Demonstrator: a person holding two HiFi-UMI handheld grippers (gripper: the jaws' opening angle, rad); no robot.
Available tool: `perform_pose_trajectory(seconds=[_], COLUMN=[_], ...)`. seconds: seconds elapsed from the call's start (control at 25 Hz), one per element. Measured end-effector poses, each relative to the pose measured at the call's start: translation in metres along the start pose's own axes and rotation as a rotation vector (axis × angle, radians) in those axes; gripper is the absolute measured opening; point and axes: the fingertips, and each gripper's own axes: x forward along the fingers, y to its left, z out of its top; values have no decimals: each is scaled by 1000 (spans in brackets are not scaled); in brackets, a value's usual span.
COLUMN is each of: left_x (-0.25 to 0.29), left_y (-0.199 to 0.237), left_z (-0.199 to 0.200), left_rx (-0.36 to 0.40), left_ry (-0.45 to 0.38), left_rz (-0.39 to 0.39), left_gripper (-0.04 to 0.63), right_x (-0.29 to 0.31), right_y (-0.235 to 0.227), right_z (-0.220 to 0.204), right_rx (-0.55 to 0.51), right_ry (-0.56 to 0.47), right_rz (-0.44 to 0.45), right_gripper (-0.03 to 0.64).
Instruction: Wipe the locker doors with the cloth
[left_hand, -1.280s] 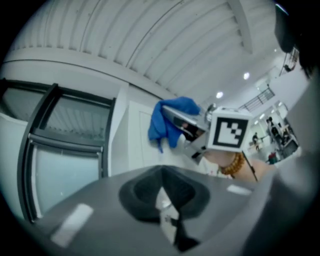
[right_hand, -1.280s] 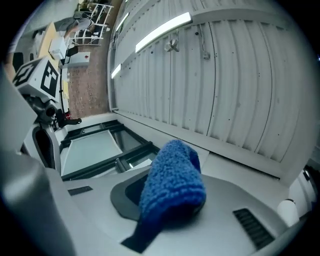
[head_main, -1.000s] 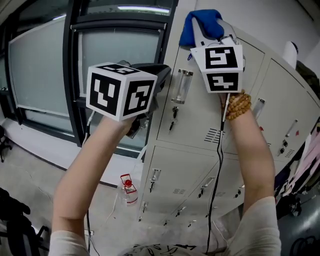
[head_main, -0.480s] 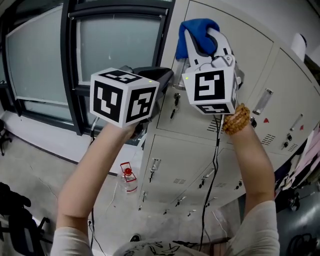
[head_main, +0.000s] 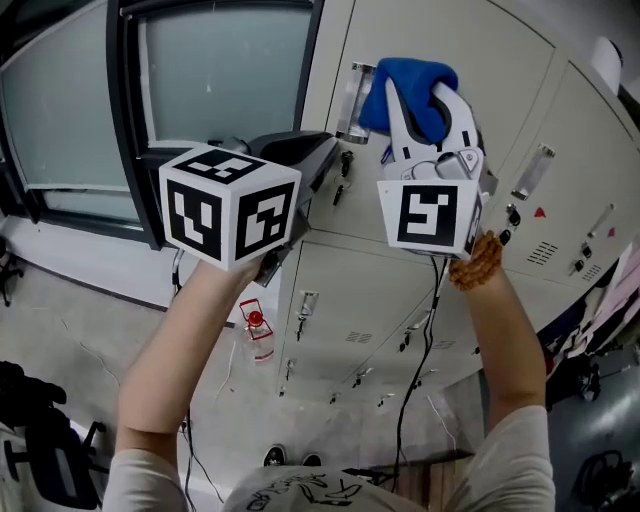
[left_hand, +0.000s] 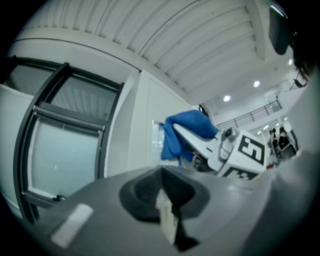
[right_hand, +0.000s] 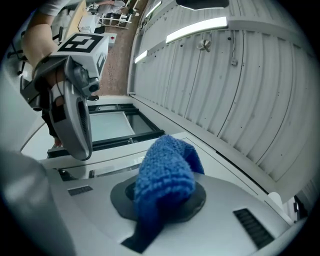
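My right gripper is white and shut on a blue cloth, which it holds against the upper beige locker door, just right of the clear handle. The right gripper view has the cloth bulging out from the shut jaws. My left gripper is dark, shut and holds nothing; it hovers left of the cloth, close to the door's left edge. From the left gripper view the cloth appears ahead.
A dark-framed window stands left of the lockers. Lower locker doors and more doors run down and to the right. A red-capped bottle sits on the floor. A black cable hangs from my right gripper.
The right gripper has drawn the cloth down the upper door, from near the locker's top to handle level. The left gripper has stayed beside it, shut.
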Motion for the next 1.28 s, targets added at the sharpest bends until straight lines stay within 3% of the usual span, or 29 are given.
perform_pose_trajectory(seconds=[0.32,0.68,1.28], left_x=[0,-2,-17], left_y=[0,3,-2], left_z=[-34,-81,-132], left_rx=[-36,-85,-142], left_ry=[26,56,75], left_rz=[2,16,60], left_gripper=[2,2,2], right_x=[-49,-70,-100], right_y=[52,106,195], right_z=[-35,-42,-49], right_rx=[12,54,-44], right_ry=[52,60,49], right_rz=[-36,-21,144], right_gripper=[32,32,32])
